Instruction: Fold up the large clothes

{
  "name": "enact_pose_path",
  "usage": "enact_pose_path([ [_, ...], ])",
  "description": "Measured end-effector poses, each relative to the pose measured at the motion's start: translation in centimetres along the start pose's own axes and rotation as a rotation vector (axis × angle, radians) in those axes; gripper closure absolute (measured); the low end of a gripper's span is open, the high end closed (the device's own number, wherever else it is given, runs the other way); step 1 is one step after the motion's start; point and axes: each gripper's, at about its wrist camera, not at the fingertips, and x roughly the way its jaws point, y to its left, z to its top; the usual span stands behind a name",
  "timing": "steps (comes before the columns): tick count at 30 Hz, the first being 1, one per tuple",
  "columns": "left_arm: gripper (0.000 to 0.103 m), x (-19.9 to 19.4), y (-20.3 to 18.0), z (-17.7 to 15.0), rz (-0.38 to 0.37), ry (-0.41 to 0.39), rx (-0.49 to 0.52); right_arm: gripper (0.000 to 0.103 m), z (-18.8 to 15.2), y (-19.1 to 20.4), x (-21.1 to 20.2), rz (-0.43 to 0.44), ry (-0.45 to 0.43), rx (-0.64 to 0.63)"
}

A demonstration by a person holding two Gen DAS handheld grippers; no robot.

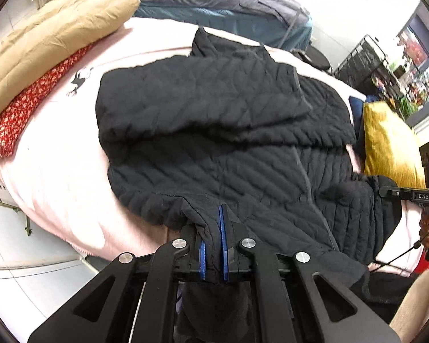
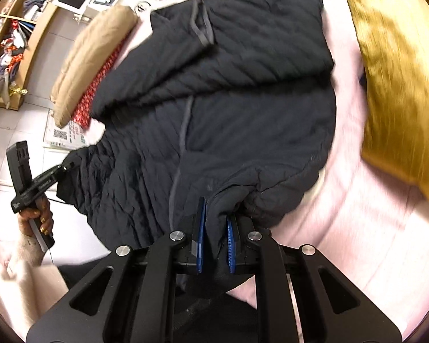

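A black quilted jacket (image 1: 214, 131) lies on the pink bedcover (image 1: 57, 171), its sleeves folded across the body. My left gripper (image 1: 213, 223) is shut on the jacket's near hem, black cloth pinched between its blue pads. In the right wrist view the same jacket (image 2: 228, 100) fills the middle. My right gripper (image 2: 216, 214) is shut on the other near corner of the hem, fabric bunched between the pads. The right gripper (image 1: 386, 192) shows at the right edge of the left wrist view, held by a hand. The left gripper (image 2: 67, 167) shows at the left of the right wrist view.
A tan folded garment (image 1: 51, 40) over a red patterned cloth (image 1: 23, 108) lies at the far left of the bed. A mustard cushion (image 1: 389, 143) sits at the right. A dark blue duvet (image 1: 214, 3) lies beyond. Shelves (image 2: 5, 43) and white floor tiles lie left.
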Motion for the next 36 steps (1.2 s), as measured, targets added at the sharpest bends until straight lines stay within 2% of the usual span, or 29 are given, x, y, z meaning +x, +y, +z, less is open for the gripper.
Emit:
enact_pose_path([
  [8,0.096,-0.2,0.8,4.3,0.027,-0.071,-0.009,0.09,5.6,1.1,-1.7,-0.022,-0.118,-0.004],
  [15,0.096,0.0,2.4,8.1,0.055,-0.109,-0.036,0.09,11.0,0.6,-2.9,-0.008,-0.178,0.045],
  [23,0.096,0.7,7.8,13.9,0.006,-0.165,-0.264,0.09,17.4,-2.4,-4.8,0.103,-0.275,0.247],
  [27,0.096,1.9,9.8,16.1,-0.041,-0.184,-0.398,0.09,20.1,-3.7,-5.0,0.092,-0.318,0.322],
  [30,0.096,3.4,10.9,17.4,-0.073,-0.174,-0.478,0.09,21.3,-4.8,-4.3,0.101,-0.318,0.392],
  [35,0.093,5.7,11.7,18.5,-0.065,-0.128,-0.55,0.09,23.1,-5.8,-2.4,0.087,-0.304,0.454],
  [36,0.092,5.9,12.3,18.5,-0.084,-0.111,-0.596,0.09,23.5,-5.9,-2.1,0.084,-0.303,0.459],
])
